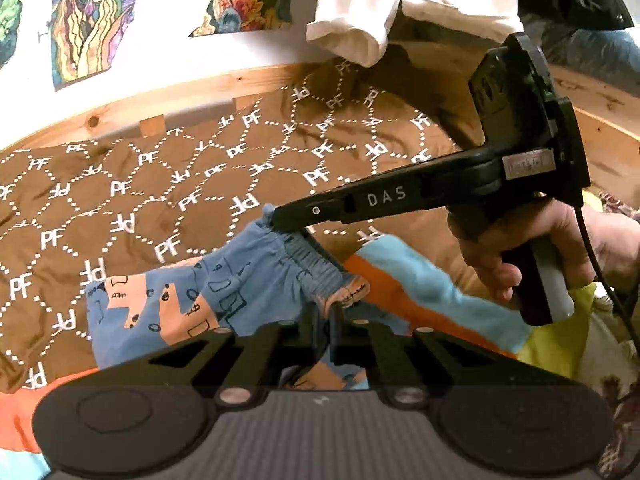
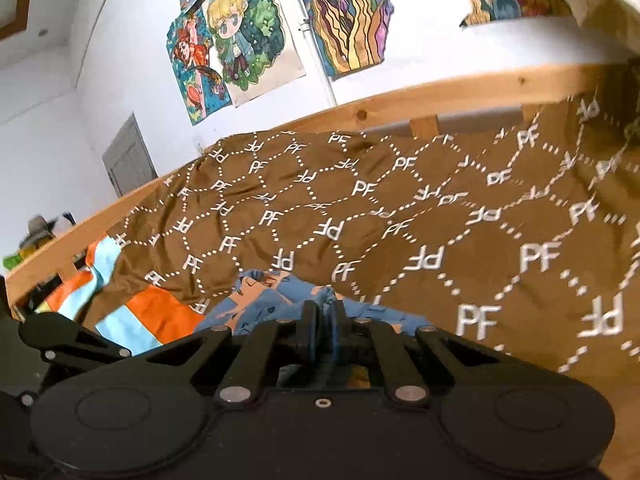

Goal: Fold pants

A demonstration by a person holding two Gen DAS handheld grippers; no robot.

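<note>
Small blue pants (image 1: 180, 300) with peach patches and black doodles lie on a brown bedspread. My left gripper (image 1: 326, 312) is shut on the near corner of the elastic waistband (image 1: 316, 264). My right gripper (image 1: 280, 216) comes in from the right in the left wrist view and is shut on the far waistband corner. In the right wrist view my right gripper (image 2: 324, 312) is shut on bunched blue cloth of the pants (image 2: 264, 300). The legs trail off to the left.
The brown bedspread (image 1: 160, 184) with white "PF" print covers the bed. An orange, light blue and yellow blanket (image 1: 420, 288) lies under the waistband side. A wooden bed rail (image 2: 400, 104) runs along the far edge. White clothes (image 1: 360, 12) hang above.
</note>
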